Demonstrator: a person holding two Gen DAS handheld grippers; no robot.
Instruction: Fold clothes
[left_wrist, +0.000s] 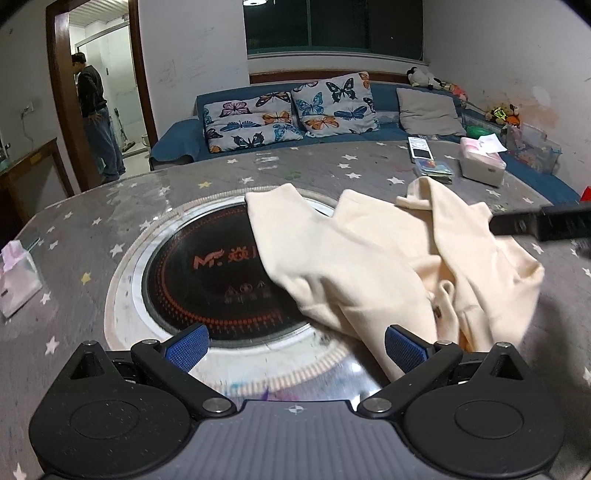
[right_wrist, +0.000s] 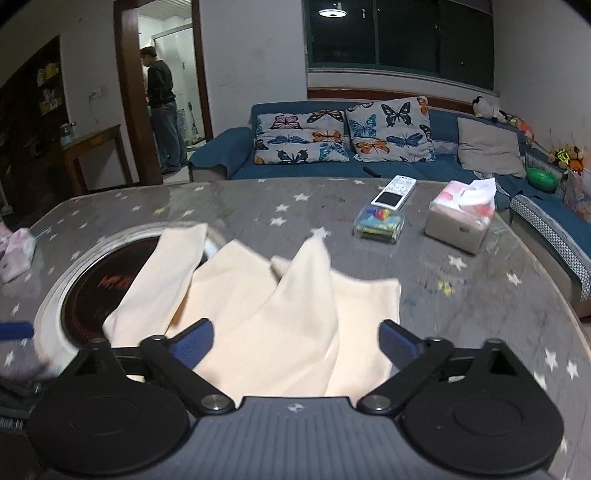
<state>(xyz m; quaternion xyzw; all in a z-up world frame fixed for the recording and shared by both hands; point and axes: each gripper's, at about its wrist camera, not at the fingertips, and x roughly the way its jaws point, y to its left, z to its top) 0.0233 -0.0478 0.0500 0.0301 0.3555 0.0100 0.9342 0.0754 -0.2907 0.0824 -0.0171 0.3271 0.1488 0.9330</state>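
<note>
Cream garment lying crumpled on the table, folding barely begun

The cream garment (left_wrist: 388, 266) is seen spread in a loose heap on the star-patterned table (left_wrist: 110, 206), partly draped over the round black cooktop (left_wrist: 207, 273) set into it; a buttoned placket is exposed and flaps stand up unevenly, so no tidy fold is judged to be made and nearly all the work is left. The left gripper (left_wrist: 295, 349) is held with jaws apart above the cooktop rim, nothing between them. The right gripper (right_wrist: 295, 345) is likewise spread wide, with cloth lying under the gap but not pinched by the pads. On the cooktop glass, orange lettering beginning "MF" is read, followed by characters hidden under the cloth; the writing on the tissue box (right_wrist: 461, 221) cannot be made out.
</note>
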